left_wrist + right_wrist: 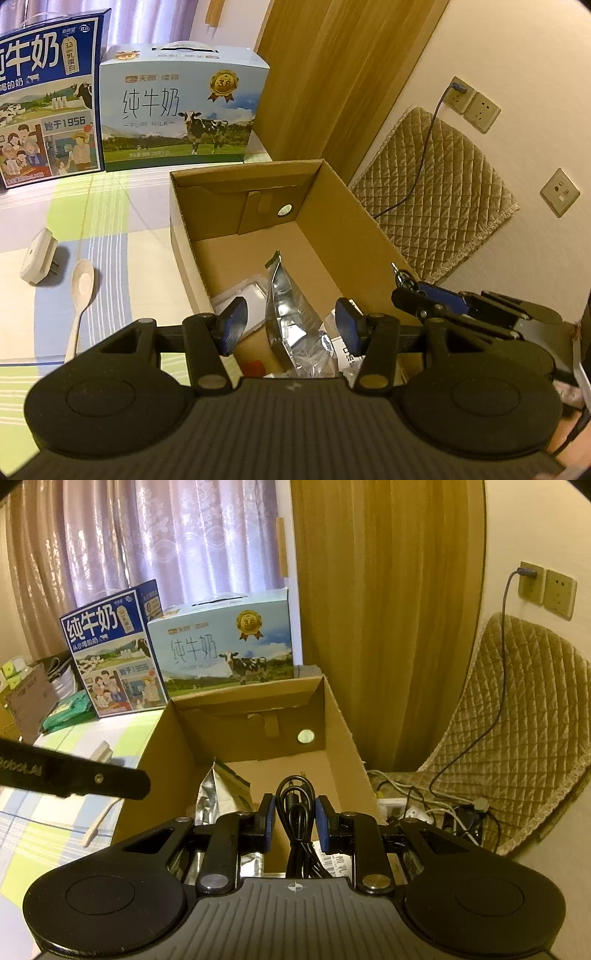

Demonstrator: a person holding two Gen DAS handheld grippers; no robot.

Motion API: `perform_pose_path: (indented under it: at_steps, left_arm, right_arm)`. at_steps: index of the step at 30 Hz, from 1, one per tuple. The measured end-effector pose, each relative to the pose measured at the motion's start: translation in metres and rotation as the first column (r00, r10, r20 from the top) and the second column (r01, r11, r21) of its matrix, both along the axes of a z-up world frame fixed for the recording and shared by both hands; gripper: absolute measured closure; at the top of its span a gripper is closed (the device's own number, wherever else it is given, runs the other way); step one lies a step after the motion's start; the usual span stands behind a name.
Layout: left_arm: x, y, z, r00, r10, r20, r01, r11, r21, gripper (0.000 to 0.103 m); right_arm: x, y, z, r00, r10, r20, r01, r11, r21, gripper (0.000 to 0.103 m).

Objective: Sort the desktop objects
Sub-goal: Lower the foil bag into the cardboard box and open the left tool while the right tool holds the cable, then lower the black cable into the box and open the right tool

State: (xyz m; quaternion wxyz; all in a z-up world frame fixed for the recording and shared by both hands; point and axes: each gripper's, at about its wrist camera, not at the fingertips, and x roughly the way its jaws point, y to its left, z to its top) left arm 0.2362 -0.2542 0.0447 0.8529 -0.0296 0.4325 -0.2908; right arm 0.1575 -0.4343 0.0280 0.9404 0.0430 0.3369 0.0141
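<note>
The right gripper [294, 818] is clamped on a coiled black cable [295, 805] above the open brown cardboard box [343, 716]. The left gripper [290, 325], jaws wide and empty, hovers over the box beside a silver foil pouch [286, 314] inside it. A beige wooden spoon [82, 295] lies left of the box.

- Dark blue milk carton [48, 92] is showing "牛奶", "始于1956" and "3.2" – the right wrist view is giving "纯牛奶" in full.
- Light blue milk carton [181, 110] is displaying "纯牛奶", "PURE MILK" and a gold medal numbered "3.6".
</note>
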Motion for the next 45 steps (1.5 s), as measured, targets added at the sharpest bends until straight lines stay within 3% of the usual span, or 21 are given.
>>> perform_pose_path:
  at_steps: [4, 8, 28, 32, 37, 39, 45]
  left_arm:
    - [-0.002, 0.006, -0.001, 1.000, 0.004, -0.001, -0.004, 1.000, -0.001, 0.057]
    - [-0.004, 0.012, -0.002, 1.000, 0.006, 0.002, -0.006, 1.000, 0.005, 0.057]
    - [-0.023, 0.034, 0.000, 1.000, 0.012, 0.006, -0.013, 1.000, 0.008, 0.056]
    - [-0.030, 0.038, 0.005, 1.000, 0.010, 0.015, -0.010, 1.000, 0.008, 0.055]
    - [-0.041, 0.045, 0.010, 1.000, 0.007, 0.025, -0.007, 1.000, 0.013, 0.048]
    - [-0.045, 0.050, 0.012, 0.999, 0.009, 0.031, -0.009, 1.000, 0.013, 0.040]
    - [-0.058, 0.069, 0.018, 0.998, 0.033, 0.047, -0.033, 0.999, 0.013, 0.026]
  right_arm:
    - [0.005, 0.001, 0.002, 1.000, -0.003, 0.019, 0.002, 1.000, 0.026, 0.083]
    - [0.008, -0.001, 0.006, 0.999, -0.011, 0.047, 0.009, 0.999, 0.044, 0.057]
    - [-0.012, 0.004, 0.015, 0.999, -0.032, 0.034, 0.029, 0.998, 0.061, 0.053]
    - [-0.020, 0.011, 0.017, 0.999, -0.032, 0.021, 0.031, 0.998, 0.060, 0.044]
    - [-0.032, 0.026, 0.019, 1.000, -0.013, 0.005, 0.013, 0.999, 0.042, 0.025]
    - [-0.037, 0.031, 0.021, 1.000, -0.007, 0.002, 0.007, 0.999, 0.041, 0.017]
    - [-0.052, 0.051, 0.028, 1.000, 0.006, 0.006, -0.006, 1.000, 0.029, 0.006]
